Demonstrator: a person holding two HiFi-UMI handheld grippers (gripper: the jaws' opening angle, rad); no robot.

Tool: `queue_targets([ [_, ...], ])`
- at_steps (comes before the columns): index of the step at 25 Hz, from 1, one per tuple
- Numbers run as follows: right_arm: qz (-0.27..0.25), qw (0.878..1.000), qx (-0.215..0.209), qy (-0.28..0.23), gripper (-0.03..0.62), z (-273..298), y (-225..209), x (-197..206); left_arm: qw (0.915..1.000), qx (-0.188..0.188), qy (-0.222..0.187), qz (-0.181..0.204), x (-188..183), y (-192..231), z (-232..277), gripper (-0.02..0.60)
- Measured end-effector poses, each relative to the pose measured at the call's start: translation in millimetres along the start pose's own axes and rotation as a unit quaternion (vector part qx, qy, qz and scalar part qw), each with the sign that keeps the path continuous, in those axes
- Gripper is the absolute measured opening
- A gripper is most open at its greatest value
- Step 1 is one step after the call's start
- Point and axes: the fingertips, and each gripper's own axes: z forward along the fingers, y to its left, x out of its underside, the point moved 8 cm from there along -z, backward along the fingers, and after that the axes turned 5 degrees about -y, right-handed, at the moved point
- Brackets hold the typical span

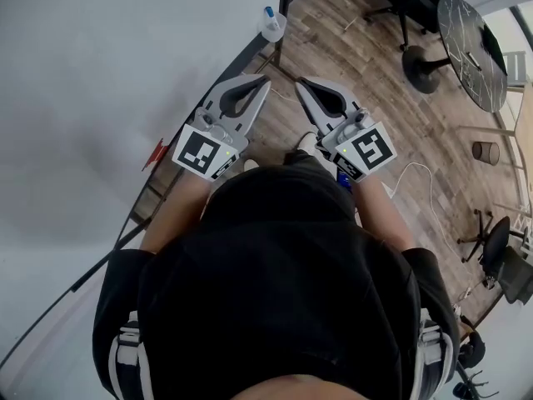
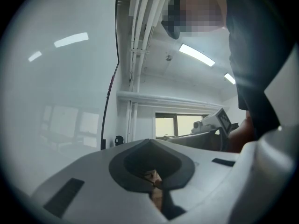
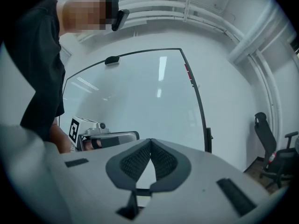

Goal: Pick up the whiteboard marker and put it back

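The left gripper (image 1: 265,78) and right gripper (image 1: 300,82) are held shut and empty beside the whiteboard (image 1: 100,73), presumably for approach. What appears to be the whiteboard marker (image 1: 269,13) is stood in a cup (image 1: 273,30) at the whiteboard's edge.

Your whiteboard marker (image 1: 269,13) is a pale barrel with a blue top end. It stands roughly upright, blue end up, in a small pale cup (image 1: 273,30) mounted against the dark frame edge of the whiteboard (image 1: 100,73). Nothing is touching it.
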Motion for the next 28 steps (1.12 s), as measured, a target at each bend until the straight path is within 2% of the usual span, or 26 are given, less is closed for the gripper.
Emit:
queue_targets([
  [8,-0.005,1.0,-0.027,0.004,0.0,-6.1,-72.8,-4.7,0.9997,-0.025,0.006,0.005,10.1,2.8,66.0,0.003],
  [17,-0.015,0.997,-0.059,0.039,0.0,-17.4,-138.8,2.2,0.9974,-0.068,0.02,0.013,23.4,-2.8,122.5,0.003],
  [28,-0.003,0.994,-0.103,0.034,0.001,-11.4,-183.2,9.3,0.9919,-0.122,0.032,0.017,36.1,-4.7,151.0,0.003],
])
